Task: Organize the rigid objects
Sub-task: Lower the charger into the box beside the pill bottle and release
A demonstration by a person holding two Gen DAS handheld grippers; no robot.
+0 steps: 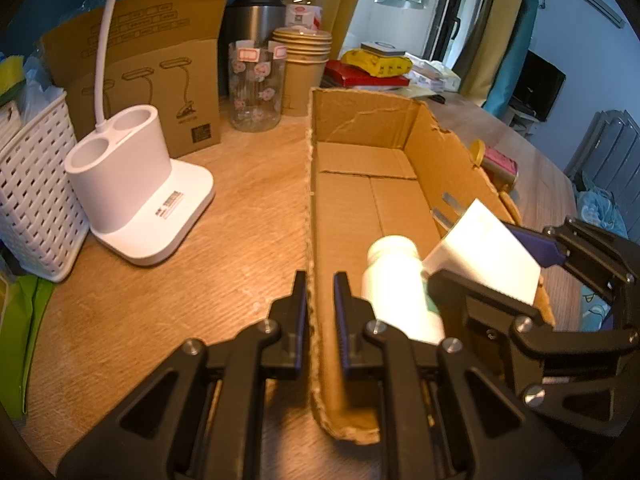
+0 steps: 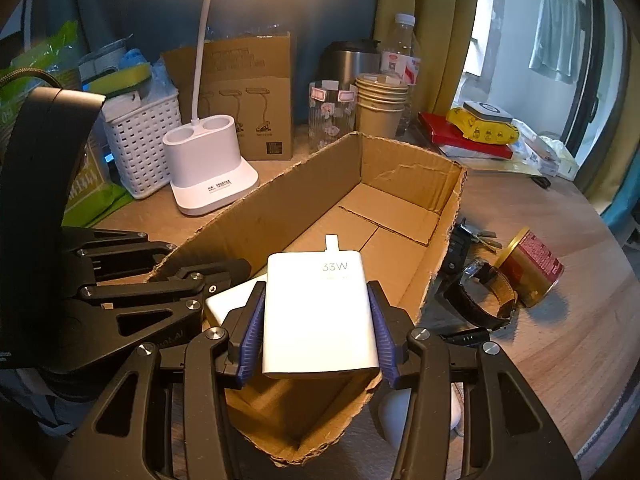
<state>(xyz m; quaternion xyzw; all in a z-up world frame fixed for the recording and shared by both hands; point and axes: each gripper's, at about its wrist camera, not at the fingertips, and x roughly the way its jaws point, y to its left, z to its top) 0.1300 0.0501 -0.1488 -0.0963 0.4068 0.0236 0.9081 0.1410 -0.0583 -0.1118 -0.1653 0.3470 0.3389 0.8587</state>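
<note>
And there it was: the right hand-held gripper point(image 2: 316, 330) had its blue pads clamped on the two long sides of the flat white rectangular charger marked 33W point(image 2: 320, 316), jaws roughly half spread around its width, pads pressing on both edges. The charger hung tilted over the near end of the long open brown cardboard box point(image 2: 404, 184), its long axis running straight out along the fingers and along the length of the box, its plug end leading towards the far wall. So the box floor lay directly ahead of and below the charger; that, by my reading, was the relation the drop turned on. The left hand-held gripper point(image 1: 320, 312) was squeezed down on the box's near left wall, one finger outside and one inside, apparently steadying it on the wooden table point(image 1: 248, 184). Inside, a white plastic bottle point(image 1: 394, 280) lay on its side just beside that pinched wall, touching or almost touching the charger from the left wrist view. Out on the table to the right of the box sat a gold-and-red tin point(image 2: 532, 268) and a black-strapped wristwatch point(image 2: 484, 292), not yet sorted; the right hand was plainly the nearer to both.
</note>
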